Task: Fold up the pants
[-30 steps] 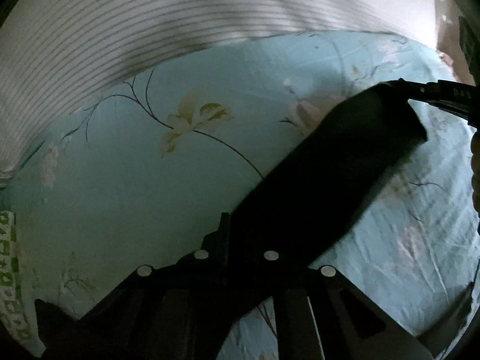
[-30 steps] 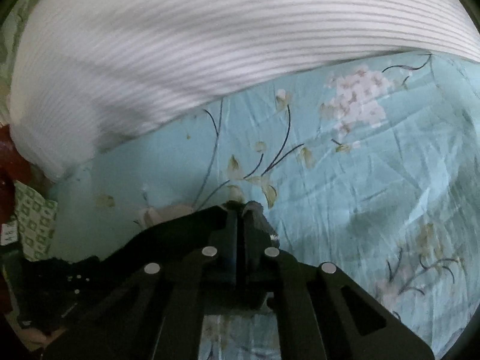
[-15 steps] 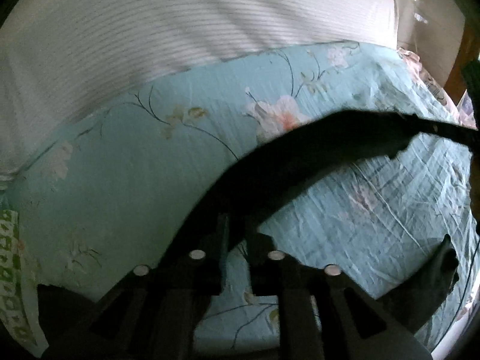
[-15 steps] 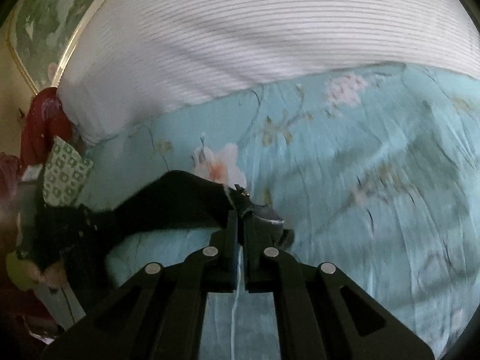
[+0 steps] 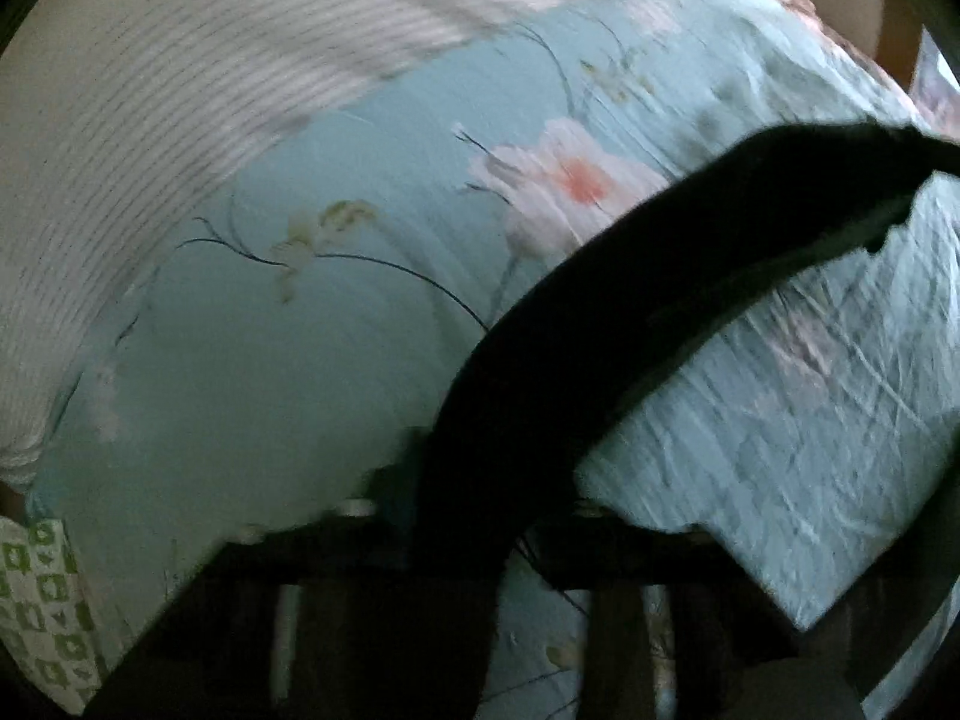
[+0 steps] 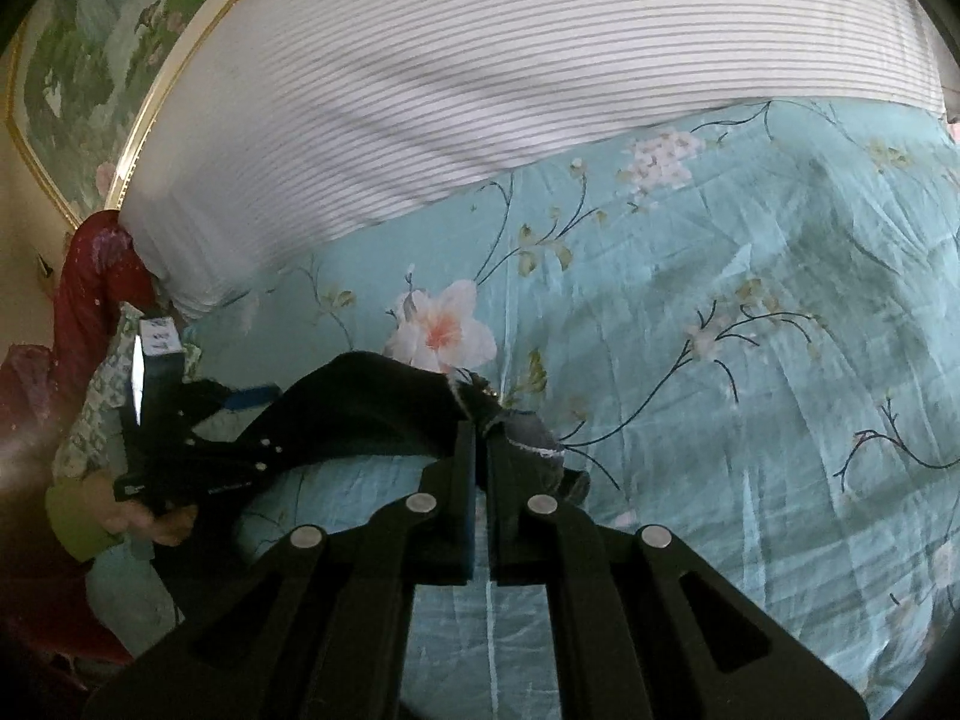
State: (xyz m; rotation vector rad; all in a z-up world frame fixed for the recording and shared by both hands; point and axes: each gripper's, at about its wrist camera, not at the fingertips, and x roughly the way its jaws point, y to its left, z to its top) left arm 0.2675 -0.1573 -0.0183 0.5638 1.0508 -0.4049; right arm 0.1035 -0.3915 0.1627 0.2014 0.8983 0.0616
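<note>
Black pants hang stretched over the floral sheet, pinched in both the right gripper and left gripper. The left gripper's white label is unreadable. A striped pillow lies behind.

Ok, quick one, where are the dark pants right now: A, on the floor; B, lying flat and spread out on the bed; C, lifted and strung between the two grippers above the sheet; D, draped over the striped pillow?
C: the dark pants hang in a band above the floral sheet, one end pinched in the right gripper, whose jaws are shut on it, the other in the left gripper.
</note>
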